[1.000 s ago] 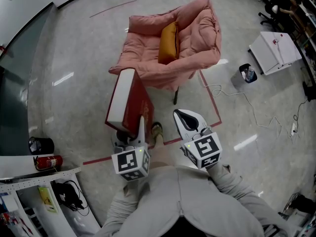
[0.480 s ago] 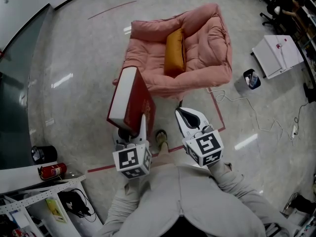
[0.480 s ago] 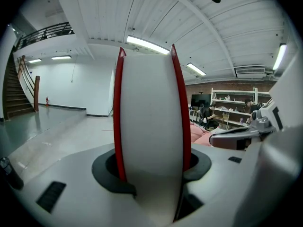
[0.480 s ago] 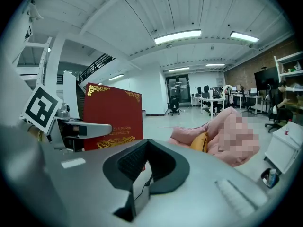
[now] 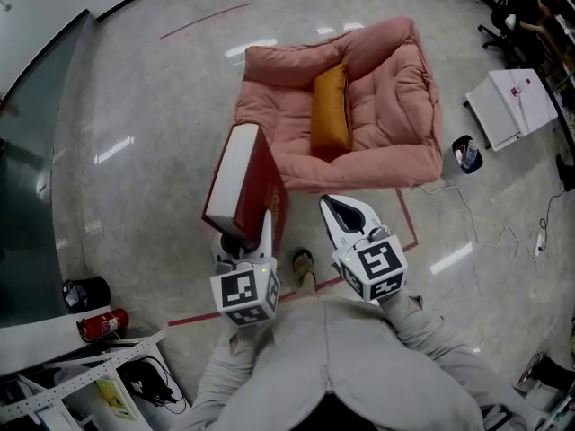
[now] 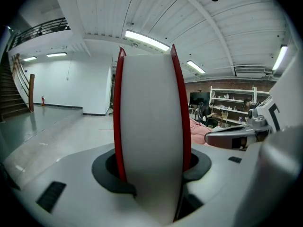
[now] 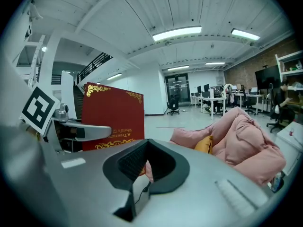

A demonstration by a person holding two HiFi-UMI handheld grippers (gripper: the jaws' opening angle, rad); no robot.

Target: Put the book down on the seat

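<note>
A thick red book (image 5: pixel 244 185) with white page edges stands upright in my left gripper (image 5: pixel 244 233), whose jaws are shut on its lower end. In the left gripper view the book (image 6: pixel 151 126) fills the middle, with a pad on each cover. The seat is a pink padded armchair (image 5: pixel 377 142) with an orange cushion (image 5: pixel 330 108) on it, on the floor just beyond the book. My right gripper (image 5: pixel 345 214) hovers to the right of the book, shut and holding nothing. In the right gripper view the right gripper (image 7: pixel 147 176) points towards the armchair (image 7: pixel 241 136), and the book's cover (image 7: pixel 113 115) is at left.
Red tape lines (image 5: pixel 411 232) mark the floor round the chair. A white cabinet (image 5: pixel 512 106), a small black bin (image 5: pixel 465 153) and a loose cable (image 5: pixel 467 212) lie to the right. A fire extinguisher (image 5: pixel 101 323), a black pot (image 5: pixel 81 293) and a shelf are at lower left.
The armchair has come nearer and shifted right in the head view as both grippers moved towards it. The book is still upright in the left gripper.
</note>
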